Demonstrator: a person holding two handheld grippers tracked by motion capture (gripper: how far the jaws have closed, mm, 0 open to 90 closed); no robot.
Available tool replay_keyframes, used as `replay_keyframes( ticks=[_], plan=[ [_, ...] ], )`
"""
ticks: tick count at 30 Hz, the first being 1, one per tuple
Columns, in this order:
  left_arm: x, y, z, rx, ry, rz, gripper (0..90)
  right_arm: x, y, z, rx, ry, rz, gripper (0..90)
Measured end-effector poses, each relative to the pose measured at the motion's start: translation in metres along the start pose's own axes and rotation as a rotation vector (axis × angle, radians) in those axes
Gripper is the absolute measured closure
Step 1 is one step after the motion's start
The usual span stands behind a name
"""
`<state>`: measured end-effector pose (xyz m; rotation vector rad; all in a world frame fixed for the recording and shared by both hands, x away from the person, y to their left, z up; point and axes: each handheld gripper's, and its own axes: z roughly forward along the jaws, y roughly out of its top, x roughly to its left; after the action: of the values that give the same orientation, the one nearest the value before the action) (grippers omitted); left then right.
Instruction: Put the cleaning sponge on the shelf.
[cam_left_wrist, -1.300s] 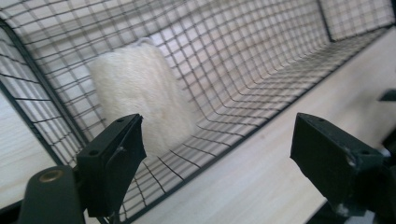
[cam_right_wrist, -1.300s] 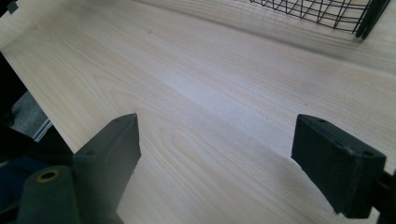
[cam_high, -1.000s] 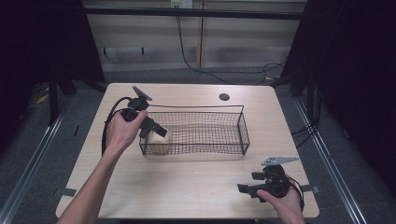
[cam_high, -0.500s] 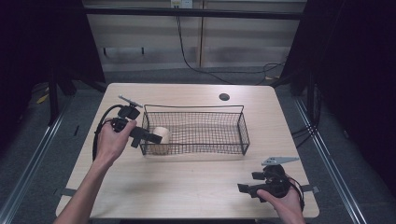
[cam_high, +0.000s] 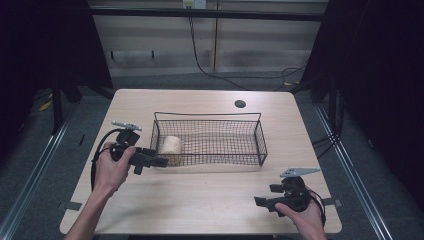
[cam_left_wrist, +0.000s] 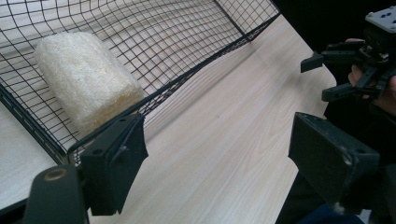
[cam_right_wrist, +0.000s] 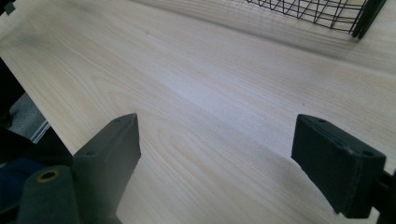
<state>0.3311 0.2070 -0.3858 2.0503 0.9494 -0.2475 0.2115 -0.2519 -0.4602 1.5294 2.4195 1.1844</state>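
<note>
Pale wooden counter (cam_high: 200, 200) carrying 1 black wire-mesh basket (cam_high: 260, 137) of oblong plan, its long sides running left to right across the counter. A cream, coarse-fibred sponge block (cam_high: 172, 145) lies inside the basket at its left end, against the end wall; in the left gripper view the block's (cam_left_wrist: 84, 79) long axis runs roughly along the basket's near wall. The left tool (cam_high: 161, 162) is held just outside the basket's near-left corner, jaws spread wide with nothing between them, 1 jaw close beside the corner wire. The block lies just ahead of this tool, beyond the wire wall. The right tool (cam_high: 261, 202) rests low near the counter's front-right edge, jaws likewise apart and empty, well apart from the basket. The left hand (cam_high: 111, 167) is judged much the nearer to the block.
</note>
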Motion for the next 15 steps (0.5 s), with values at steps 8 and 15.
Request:
replay_keyframes(
  ticks=[8,15],
  plan=[
    [0.006,-0.025,-0.008,-0.043,0.008,0.010,17.6,0.000,0.000,0.000,-0.001,0.000,0.004,15.2],
    [0.009,-0.048,-0.005,-0.040,0.002,0.029,17.7,0.000,0.000,0.001,-0.009,0.002,0.001,17.0]
  ],
)
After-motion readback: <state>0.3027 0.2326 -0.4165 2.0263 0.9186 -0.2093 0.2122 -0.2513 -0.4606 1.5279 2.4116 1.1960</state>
